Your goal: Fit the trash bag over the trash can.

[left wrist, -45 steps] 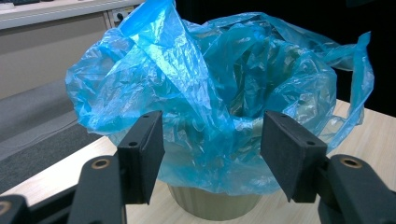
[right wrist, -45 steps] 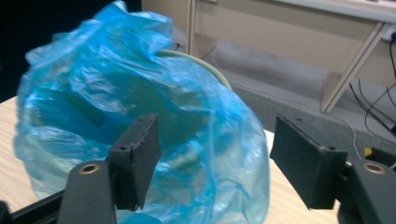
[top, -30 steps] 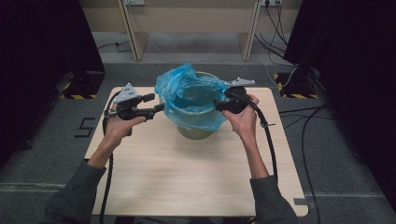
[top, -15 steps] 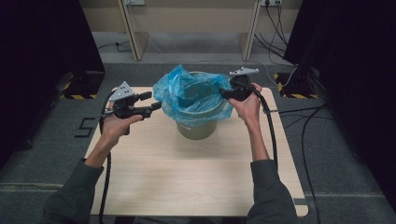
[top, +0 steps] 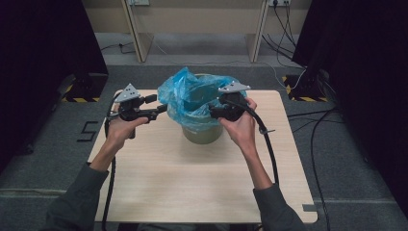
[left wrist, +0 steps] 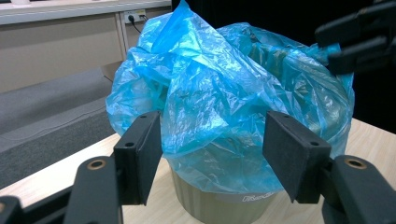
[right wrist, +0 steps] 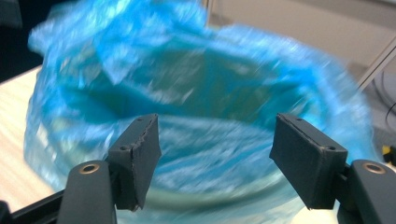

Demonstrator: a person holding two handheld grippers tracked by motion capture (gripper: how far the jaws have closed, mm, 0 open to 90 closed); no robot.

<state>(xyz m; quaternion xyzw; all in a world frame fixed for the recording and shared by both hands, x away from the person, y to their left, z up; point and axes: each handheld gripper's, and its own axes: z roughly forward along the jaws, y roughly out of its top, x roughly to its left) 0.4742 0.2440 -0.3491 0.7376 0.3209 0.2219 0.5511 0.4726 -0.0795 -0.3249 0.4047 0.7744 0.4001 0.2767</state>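
Note:
A crumpled blue plastic bag (top: 190,96) lines a beige bin (top: 202,135) in the middle of the wooden table (top: 202,192). My left gripper (top: 161,109) hovers just left of the bag, open, with nothing between its pads (left wrist: 140,161). From there the bag (left wrist: 224,93) and bin (left wrist: 210,207) lie just beyond its jaws. My right gripper (top: 214,111) is at the bag's right rim. Its jaws have just been opening and now stand apart, with the blurred bag (right wrist: 187,70) beyond the pads (right wrist: 303,156) and nothing pinched. The right gripper (left wrist: 355,42) also shows from the left gripper view.
The table's front half lies bare between the person's forearms (top: 250,149). Cables (top: 312,130) trail over the grey floor at the right. Desk legs (top: 134,29) and dark curtains stand behind and beside the table.
The right gripper swung out to the back right with the bag's edge stretched, then came back left to the rim with wider jaws. The bag's right side has slackened. The left gripper stayed put.

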